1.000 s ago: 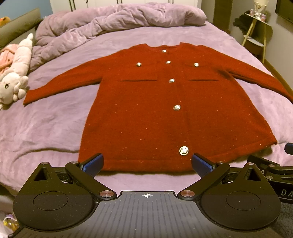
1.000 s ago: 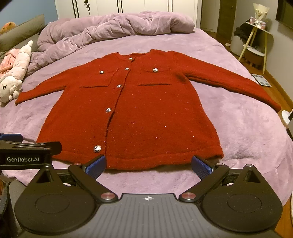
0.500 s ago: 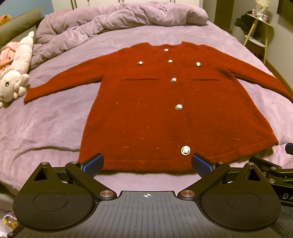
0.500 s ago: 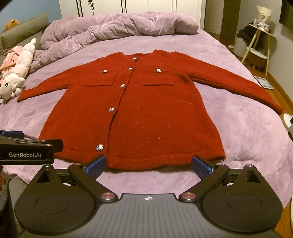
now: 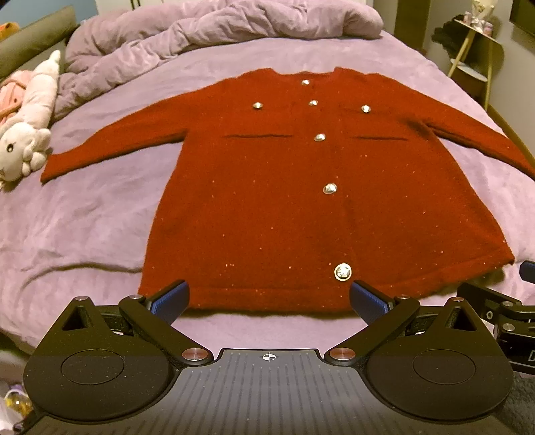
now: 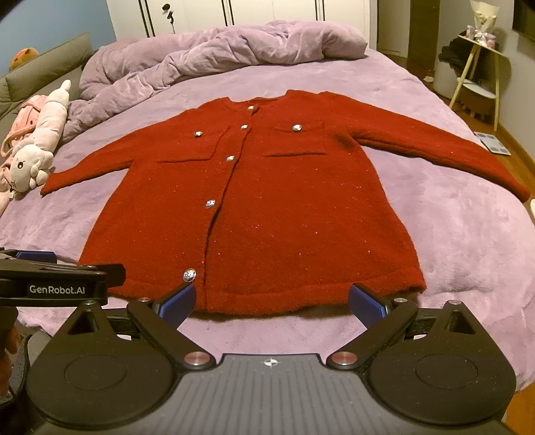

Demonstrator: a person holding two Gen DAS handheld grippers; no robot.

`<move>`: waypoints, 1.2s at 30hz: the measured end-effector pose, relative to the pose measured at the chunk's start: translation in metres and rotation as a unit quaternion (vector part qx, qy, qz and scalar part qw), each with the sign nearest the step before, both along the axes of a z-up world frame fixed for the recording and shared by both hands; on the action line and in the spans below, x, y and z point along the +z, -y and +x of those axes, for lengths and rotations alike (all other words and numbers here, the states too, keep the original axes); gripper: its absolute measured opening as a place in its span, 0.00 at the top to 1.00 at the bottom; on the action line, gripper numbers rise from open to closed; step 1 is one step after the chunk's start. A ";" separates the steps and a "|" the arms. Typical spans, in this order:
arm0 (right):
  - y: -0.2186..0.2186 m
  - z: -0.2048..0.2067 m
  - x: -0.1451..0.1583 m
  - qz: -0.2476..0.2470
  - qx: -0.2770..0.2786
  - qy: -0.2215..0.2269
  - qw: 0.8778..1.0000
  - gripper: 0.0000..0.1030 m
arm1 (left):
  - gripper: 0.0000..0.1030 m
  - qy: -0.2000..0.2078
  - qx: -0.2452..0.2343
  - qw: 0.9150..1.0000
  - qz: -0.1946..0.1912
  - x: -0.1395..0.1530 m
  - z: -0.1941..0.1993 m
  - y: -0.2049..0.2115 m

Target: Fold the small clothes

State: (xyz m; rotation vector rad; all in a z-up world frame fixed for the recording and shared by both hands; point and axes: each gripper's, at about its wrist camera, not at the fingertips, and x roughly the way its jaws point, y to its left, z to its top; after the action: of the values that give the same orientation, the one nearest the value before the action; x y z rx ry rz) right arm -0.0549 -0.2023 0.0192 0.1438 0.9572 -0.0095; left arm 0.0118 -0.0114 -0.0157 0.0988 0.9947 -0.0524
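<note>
Both grippers, left gripper [image 5: 267, 297] and right gripper [image 6: 272, 301], edge nearer the red cardigan [image 5: 321, 207], jaws wide, folding yet unstarted.

dim bedroom: purple bed [image 6: 468, 241], white wardrobe [image 6: 267, 13], wooden floor [image 6: 515, 157].

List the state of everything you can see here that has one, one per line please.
red cardigan: spread flat, buttoned, sleeves out, unfolded
left gripper: open, empty, at the hem
right gripper: open, empty, at the hem
purple duvet: bunched at the bed's far end
plush toy: lying beside a sleeve cuff
</note>
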 end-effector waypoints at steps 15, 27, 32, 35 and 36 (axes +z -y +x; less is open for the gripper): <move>0.029 0.022 -0.026 0.072 0.005 0.003 0.997 0.27 | 0.00 -0.023 -0.005 0.999 -0.024 -0.021 0.031 0.000; 0.295 0.098 -0.073 0.147 -0.347 0.114 0.919 0.55 | 0.00 0.028 0.039 0.998 -0.045 -0.054 0.133 -0.005; 0.366 0.107 -0.109 0.215 -0.454 0.123 0.856 0.59 | 0.00 0.042 0.055 0.996 -0.062 -0.076 0.157 -0.001; 0.386 0.111 -0.126 0.246 -0.482 0.140 0.829 0.59 | 0.00 0.028 0.067 0.994 -0.079 -0.091 0.161 -0.005; 0.390 0.113 -0.130 0.251 -0.488 0.144 0.823 0.60 | 0.00 0.022 0.072 0.993 -0.088 -0.096 0.161 -0.008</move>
State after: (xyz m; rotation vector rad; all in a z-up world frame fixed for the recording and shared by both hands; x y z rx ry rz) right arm 0.0576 -0.5918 -0.1106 1.0913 0.4734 -0.6725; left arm 0.1729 -0.0037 -0.1118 -0.1324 0.9474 -0.0047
